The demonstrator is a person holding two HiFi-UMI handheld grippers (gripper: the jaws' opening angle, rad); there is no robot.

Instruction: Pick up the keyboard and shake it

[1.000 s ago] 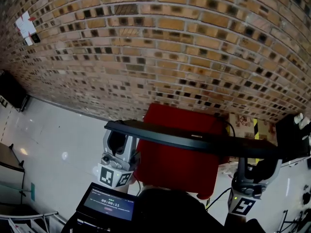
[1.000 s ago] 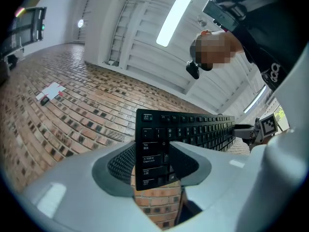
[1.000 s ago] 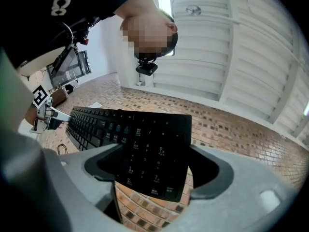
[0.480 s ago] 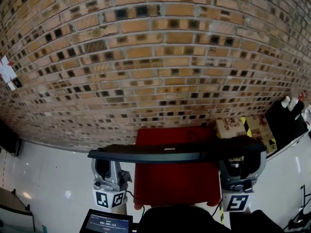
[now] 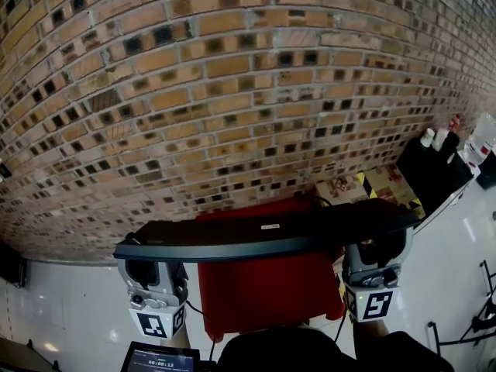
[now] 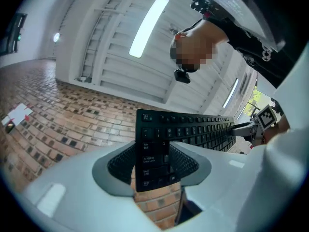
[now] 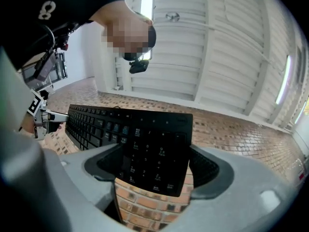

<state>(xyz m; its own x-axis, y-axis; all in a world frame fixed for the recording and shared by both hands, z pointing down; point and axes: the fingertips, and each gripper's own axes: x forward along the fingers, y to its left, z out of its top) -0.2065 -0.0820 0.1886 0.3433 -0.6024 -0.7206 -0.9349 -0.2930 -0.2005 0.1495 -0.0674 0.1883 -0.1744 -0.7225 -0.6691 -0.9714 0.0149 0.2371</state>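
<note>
Keyboard (image 5: pixel 263 237) aloft in front of a brick wall (image 5: pixel 232 91), clamped at both ends and ready for the shake.

The keyboard's long axis runs from 9 to 3 o'clock across my view, with the 3 o'clock end riding slightly higher and a red seat (image 5: pixel 263 301) below at 6 o'clock. My left gripper (image 5: pixel 149 268) is closed on the end at 9 o'clock and my right gripper (image 5: pixel 377 256) on the number-pad end at 3 o'clock. Neither hand is nearer, so I judge the shake must come from both wrists together. The head view shows only the plain back and a small label. The two gripper views show the keys, each set of jaws pressed against the board's edges, and a white ceiling overhead.
</note>
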